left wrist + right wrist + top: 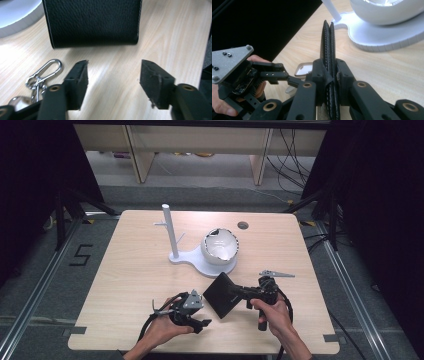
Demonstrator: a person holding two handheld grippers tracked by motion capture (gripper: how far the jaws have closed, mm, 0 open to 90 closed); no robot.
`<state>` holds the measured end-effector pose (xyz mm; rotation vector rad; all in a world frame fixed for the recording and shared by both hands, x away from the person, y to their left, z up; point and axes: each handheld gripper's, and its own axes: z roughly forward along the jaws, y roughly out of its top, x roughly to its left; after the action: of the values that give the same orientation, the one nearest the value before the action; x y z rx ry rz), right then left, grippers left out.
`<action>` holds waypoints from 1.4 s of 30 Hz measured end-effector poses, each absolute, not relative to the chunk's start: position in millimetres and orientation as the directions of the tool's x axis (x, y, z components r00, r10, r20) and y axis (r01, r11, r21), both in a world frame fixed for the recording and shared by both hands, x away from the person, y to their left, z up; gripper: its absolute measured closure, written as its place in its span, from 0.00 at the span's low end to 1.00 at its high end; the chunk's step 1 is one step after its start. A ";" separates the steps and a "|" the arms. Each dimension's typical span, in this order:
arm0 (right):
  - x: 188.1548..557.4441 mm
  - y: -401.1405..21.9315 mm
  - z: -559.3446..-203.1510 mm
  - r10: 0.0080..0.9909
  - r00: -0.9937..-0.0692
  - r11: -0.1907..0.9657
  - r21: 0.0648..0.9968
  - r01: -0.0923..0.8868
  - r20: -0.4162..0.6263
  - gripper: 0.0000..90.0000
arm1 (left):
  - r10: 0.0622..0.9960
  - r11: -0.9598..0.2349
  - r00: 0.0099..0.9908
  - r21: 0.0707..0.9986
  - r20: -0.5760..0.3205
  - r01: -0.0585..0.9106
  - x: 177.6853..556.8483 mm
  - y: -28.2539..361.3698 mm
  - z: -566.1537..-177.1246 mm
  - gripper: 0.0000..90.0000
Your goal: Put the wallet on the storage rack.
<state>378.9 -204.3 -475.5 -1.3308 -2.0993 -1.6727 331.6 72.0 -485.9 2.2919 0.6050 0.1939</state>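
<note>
A black leather wallet (222, 296) stands on edge near the table's front. My right gripper (241, 292) is shut on its near end, the pads (342, 72) pressing both sides of the folded leather (328, 42). My left gripper (204, 313) sits left of the wallet, open, with bare wood between its pads (80, 75). The wallet's grained face (92, 22) is just beyond that gripper (113, 75). A silver carabiner with keys (46, 71) lies on the table beside the left jaw. I cannot tell whether the wallet's lower edge touches the table.
A white stand (205, 262) with an upright post (169, 230) and a white bowl (220, 245) sits behind the wallet, mid-table. Its base (382, 35) lies close beyond the wallet's far end. A round hole (243, 225) marks the table's back edge.
</note>
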 end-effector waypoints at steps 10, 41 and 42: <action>383.6 -209.3 -461.7 0.539 -0.597 -0.037 0.724 0.688 0.594 0.89 | 0.501 -0.573 0.862 0.719 -0.072 0.393 314.9 102.3 -476.5 0.34; 432.8 -250.3 -395.1 0.620 -0.583 -0.143 0.807 0.574 0.525 0.89 | 0.642 -0.445 0.762 0.766 -0.088 0.463 294.7 170.1 -485.3 0.28; 436.9 -250.9 -393.2 0.629 -0.581 -0.145 0.812 0.565 0.517 0.89 | 0.648 -0.433 0.756 0.770 -0.096 0.469 294.3 169.9 -486.1 0.28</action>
<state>436.9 -250.9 -393.2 -1.4605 -2.0873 -1.9271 294.3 169.9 -486.1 2.1090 0.8349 0.2702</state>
